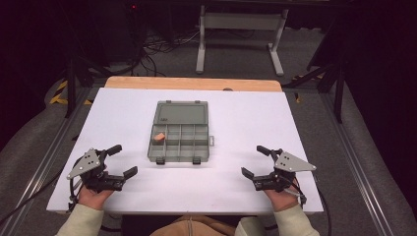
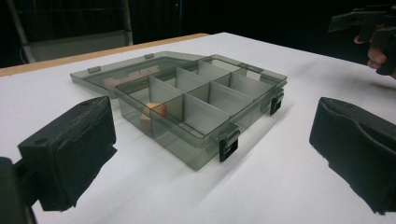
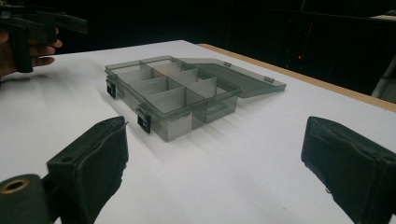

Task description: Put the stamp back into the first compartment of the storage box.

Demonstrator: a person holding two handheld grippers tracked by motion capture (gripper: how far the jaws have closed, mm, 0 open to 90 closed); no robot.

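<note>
Organizer box: a smoky grey compartment box (image 1: 179, 142) is seen at the centre of the high view, lid (image 1: 181, 113) thrown flat open toward the top of the frame, two black latches hanging at its near edge.
Contents: one small orange block (image 1: 158, 137) is found in the upper-left compartment; the other cells look bare.
Left gripper: held low at lower left (image 1: 118, 161), jaws spread wide, nothing pinched, well apart from the box.
Right gripper: mirrored at lower right (image 1: 255, 161), jaws likewise spread and holding nothing.
Step in hand: a ready stance, it is judged; no contact has been made with box or block.
Next move: a reach toward frame centre is called for, probably by the left gripper, the block being nearer its side; a steep descent into the narrow cell will be needed so the dividers are cleared.
</note>
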